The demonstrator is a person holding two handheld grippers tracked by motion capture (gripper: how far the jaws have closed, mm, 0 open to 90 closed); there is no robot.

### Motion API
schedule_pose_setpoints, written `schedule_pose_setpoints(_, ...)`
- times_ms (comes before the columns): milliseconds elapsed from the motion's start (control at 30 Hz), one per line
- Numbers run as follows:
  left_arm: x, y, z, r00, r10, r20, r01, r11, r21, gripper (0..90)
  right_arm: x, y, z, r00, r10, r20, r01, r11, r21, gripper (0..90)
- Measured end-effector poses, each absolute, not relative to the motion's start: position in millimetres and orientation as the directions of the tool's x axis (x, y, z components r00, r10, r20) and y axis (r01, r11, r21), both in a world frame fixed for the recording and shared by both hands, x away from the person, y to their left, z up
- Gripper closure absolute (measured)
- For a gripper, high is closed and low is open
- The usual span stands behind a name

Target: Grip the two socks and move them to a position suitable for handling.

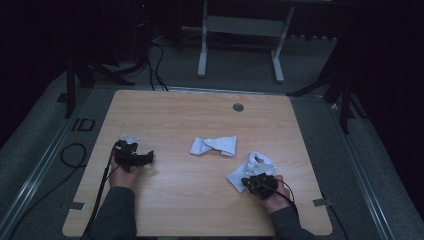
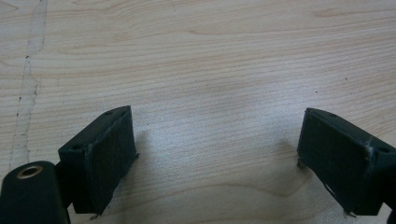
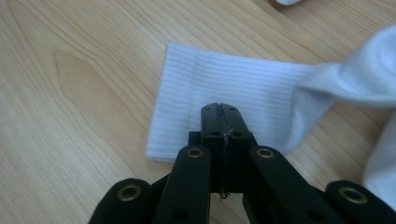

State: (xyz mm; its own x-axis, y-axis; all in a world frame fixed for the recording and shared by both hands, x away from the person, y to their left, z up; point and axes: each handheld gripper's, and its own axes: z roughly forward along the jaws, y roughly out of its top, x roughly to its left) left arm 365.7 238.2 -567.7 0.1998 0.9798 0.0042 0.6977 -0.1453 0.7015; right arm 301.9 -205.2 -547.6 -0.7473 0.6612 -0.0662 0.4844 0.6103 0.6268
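The right gripper [image 1: 254, 175] hangs over a white sock [image 1: 250, 170] near the desk's [image 1: 190, 200] right edge, toward the front. In the right gripper view its fingers [image 3: 219, 122] are pressed together, tips over the sock's ribbed cuff [image 3: 219, 88]; whether any cloth is pinched between them cannot be told. The cuff lies flat, and the rest of the sock bunches up to the right in that view. A second sock [image 1: 214, 145] lies crumpled at the desk's middle, apart from the first. The left gripper [image 1: 145, 159] sits near the left edge, its fingers [image 2: 109, 158] spread wide over bare wood with nothing between them.
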Motion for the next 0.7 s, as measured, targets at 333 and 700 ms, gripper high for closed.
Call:
schedule_pose_setpoints(333,365.7,238.0,-567.8,0.199,0.980,0.003,0.697,-0.144,0.702,11.4,303.3,-185.0,-548.0,-0.778,0.626,-0.058,0.458,0.627,0.631,89.6)
schedule_pose_setpoints(700,365.7,238.0,-567.8,0.199,0.980,0.003,0.697,-0.144,0.702,11.4,305.1,-148.5,-549.4,-0.814,0.579,-0.050,0.420,0.645,0.638,89.6)
